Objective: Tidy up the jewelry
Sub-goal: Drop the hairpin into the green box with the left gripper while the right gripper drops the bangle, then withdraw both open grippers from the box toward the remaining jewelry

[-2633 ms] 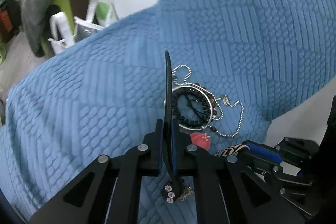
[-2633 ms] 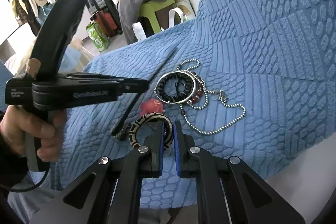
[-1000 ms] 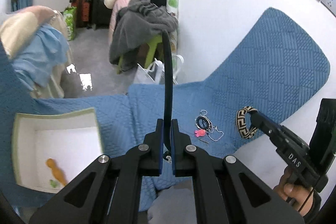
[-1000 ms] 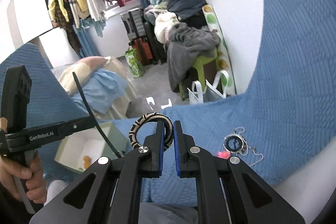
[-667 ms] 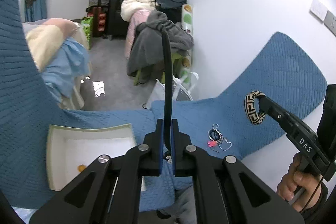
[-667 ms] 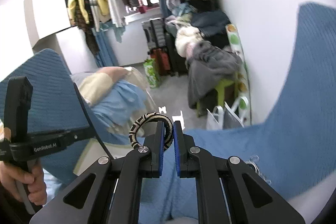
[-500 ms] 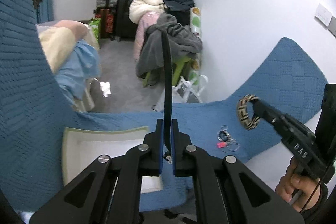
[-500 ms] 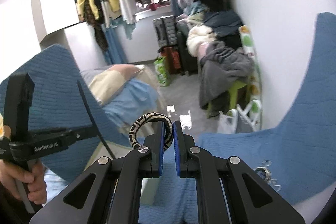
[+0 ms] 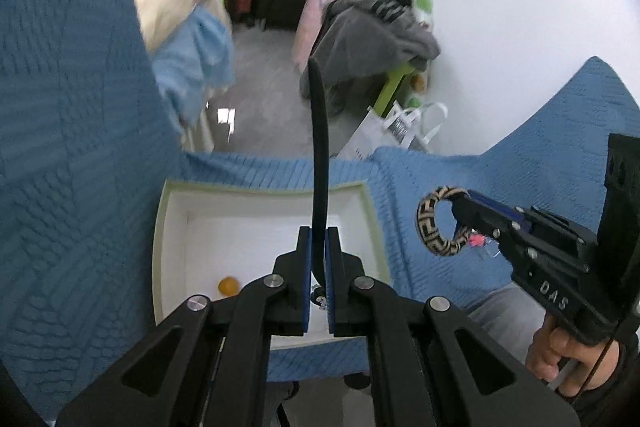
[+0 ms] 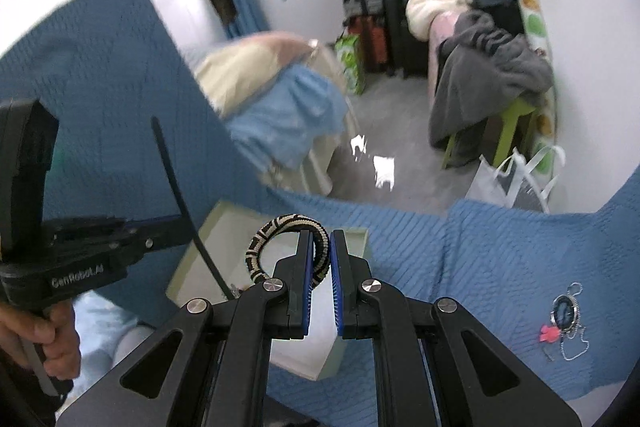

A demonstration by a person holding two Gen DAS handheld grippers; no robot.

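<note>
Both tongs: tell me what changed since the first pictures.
Both lifted off the jewelry pile and swung over toward the white box. The left tongs remain clamped on the black strap, the right tongs on the patterned bangle. Nothing released; the pile stays on the blue blanket.

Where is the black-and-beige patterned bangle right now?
The patterned bangle is clamped in the right tongs, held in the air just right of the white box over the blue quilt.

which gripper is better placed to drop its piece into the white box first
Left, probably. The left gripper, shut on the black strap, hangs directly over the white box; the right gripper holds its woven bracelet off beside the rim.
</note>
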